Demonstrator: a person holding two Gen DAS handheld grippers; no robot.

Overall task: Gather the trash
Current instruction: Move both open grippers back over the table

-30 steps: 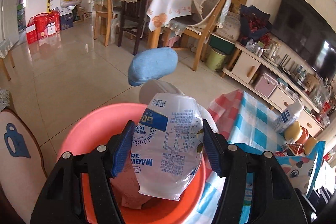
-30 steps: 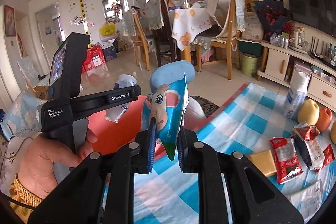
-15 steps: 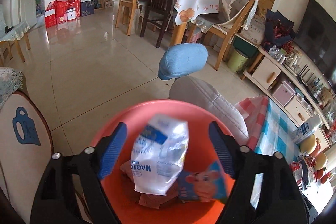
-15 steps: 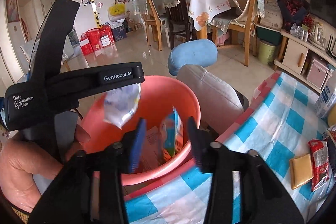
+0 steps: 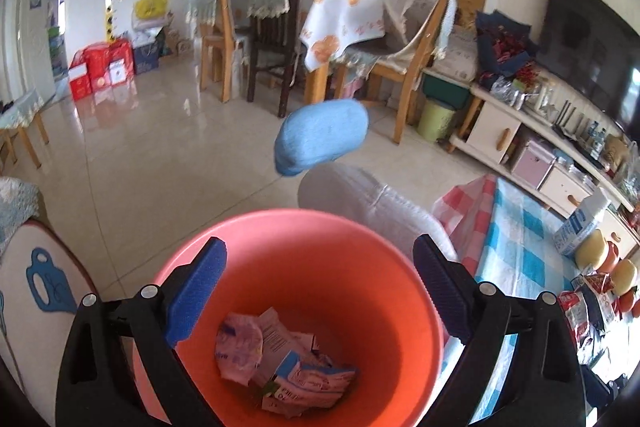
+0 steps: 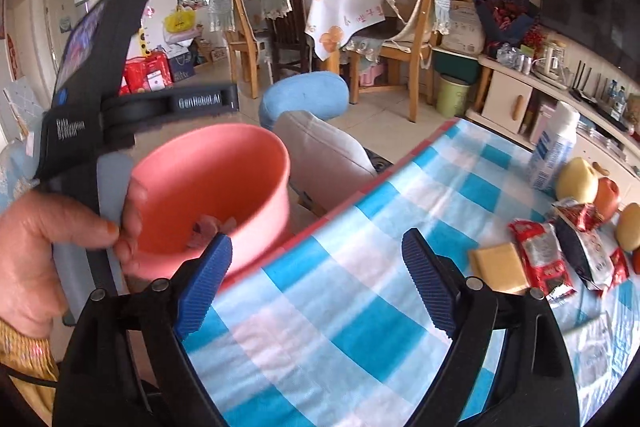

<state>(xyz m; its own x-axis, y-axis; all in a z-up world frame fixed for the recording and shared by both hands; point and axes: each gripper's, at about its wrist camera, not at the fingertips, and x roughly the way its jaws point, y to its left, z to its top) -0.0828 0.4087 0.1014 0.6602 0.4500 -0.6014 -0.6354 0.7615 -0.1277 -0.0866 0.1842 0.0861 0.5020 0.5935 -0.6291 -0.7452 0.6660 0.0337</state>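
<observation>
A coral plastic bucket (image 5: 320, 227) stands beside the table, with several crumpled wrappers (image 5: 280, 367) at its bottom. My left gripper (image 5: 320, 291) hovers over the bucket's mouth, its jaws opening wide with nothing between them. My right gripper (image 6: 316, 275) is over the checked tablecloth (image 6: 360, 327) near the bucket (image 6: 216, 163); its jaws are opening too, with nothing between them. Red and dark snack wrappers (image 6: 540, 259) and a yellow packet (image 6: 496, 267) lie on the cloth at the right. A hand (image 6: 52, 247) holds the left gripper's handle.
A grey chair with a blue cushion (image 6: 304, 99) stands behind the bucket. A white bottle (image 6: 552, 151) and fruit (image 6: 576, 179) sit at the table's far right edge. Dining chairs, a covered table and a TV cabinet fill the room behind.
The left gripper let go of the white pouch and the right gripper let go of the blue snack bag; both now lie in the bucket. The right gripper swung from over the bucket onto the cloth.
</observation>
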